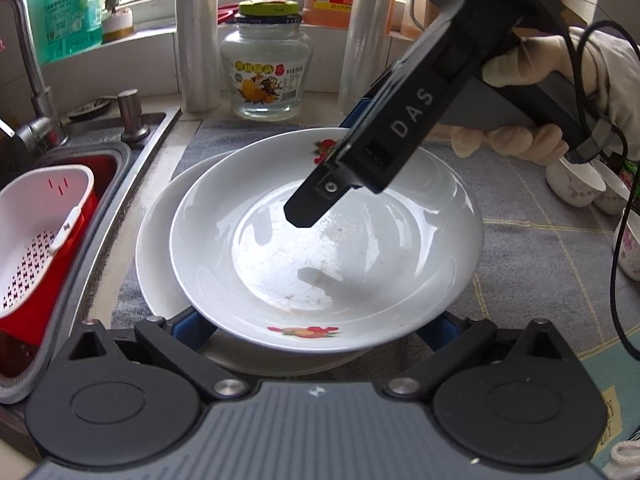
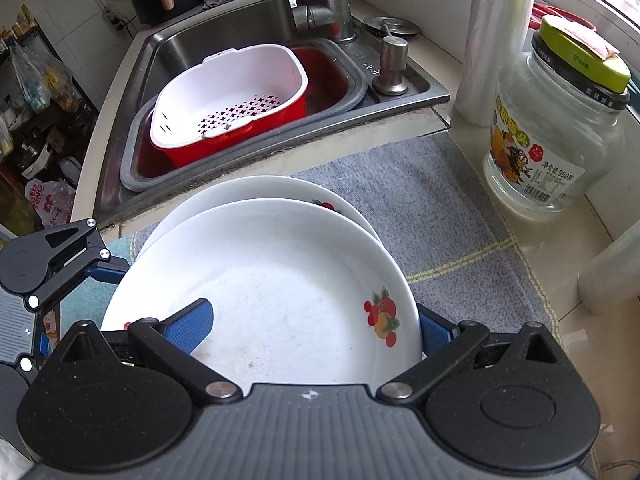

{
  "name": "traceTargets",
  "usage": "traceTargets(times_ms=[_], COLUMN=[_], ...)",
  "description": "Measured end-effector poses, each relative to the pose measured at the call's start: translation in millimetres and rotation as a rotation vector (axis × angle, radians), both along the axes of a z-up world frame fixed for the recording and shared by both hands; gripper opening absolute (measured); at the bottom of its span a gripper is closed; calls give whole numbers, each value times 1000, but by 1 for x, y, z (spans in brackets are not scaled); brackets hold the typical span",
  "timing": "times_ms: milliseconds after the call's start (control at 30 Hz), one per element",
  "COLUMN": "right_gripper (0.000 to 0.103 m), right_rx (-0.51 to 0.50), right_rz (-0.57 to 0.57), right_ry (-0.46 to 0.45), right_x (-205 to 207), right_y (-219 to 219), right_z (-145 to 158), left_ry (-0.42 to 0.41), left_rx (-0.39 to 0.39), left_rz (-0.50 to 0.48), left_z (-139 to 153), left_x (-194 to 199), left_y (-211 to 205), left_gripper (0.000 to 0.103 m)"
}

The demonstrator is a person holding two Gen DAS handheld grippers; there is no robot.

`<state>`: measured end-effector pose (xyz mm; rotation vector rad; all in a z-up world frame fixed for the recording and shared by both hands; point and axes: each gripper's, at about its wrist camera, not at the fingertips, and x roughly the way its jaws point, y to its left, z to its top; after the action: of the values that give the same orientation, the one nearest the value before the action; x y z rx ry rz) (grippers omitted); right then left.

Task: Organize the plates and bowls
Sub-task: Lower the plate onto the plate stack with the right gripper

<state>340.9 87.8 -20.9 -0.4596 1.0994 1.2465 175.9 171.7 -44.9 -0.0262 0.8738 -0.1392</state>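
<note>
Two white plates sat stacked on the grey mat (image 2: 440,208) beside the sink (image 2: 168,60). The upper plate (image 1: 324,240), fruit-printed, lay off-centre on the lower plate (image 1: 156,248), shifted away from the sink.

Right gripper (image 2: 316,328): fingers spread, one blue pad inside the upper plate's well, the other outside and below its rim, straddling the wall but not visibly pressing on it. From the left wrist view the same tool reached down over the far rim, its tip above the plate's well.

Left gripper (image 1: 316,328): fingers spread wide, their blue pads showing either side of the near rim, under the plate's overhang; whether they touched could not be told.

Handling, as a judgement: glazed ceramic, stiff, moderately heavy, slick (the well shone wet-bright under the window light), and breakable if dropped or knocked against its neighbour. Best hold is the rim wall, one pad inside and one underneath, pinched firmly, with the plate kept level.

Small floral bowls (image 1: 580,188) waited at the right edge of the mat. A glass jar (image 1: 266,68) stood behind the plates.
</note>
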Motion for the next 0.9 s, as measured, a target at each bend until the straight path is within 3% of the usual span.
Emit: traceTargets(times_ms=[367, 900], right_gripper=[103, 103], right_rx=[-21, -33], right_rz=[-9, -22], right_ry=[-14, 4], right_x=[-1, -5], right_y=[-2, -10], right_z=[0, 0], left_ry=[78, 139], left_rx=[-49, -58], left_rz=[13, 12], left_z=[4, 10], left_x=[7, 12], left_y=[6, 9], left_gripper=[101, 101])
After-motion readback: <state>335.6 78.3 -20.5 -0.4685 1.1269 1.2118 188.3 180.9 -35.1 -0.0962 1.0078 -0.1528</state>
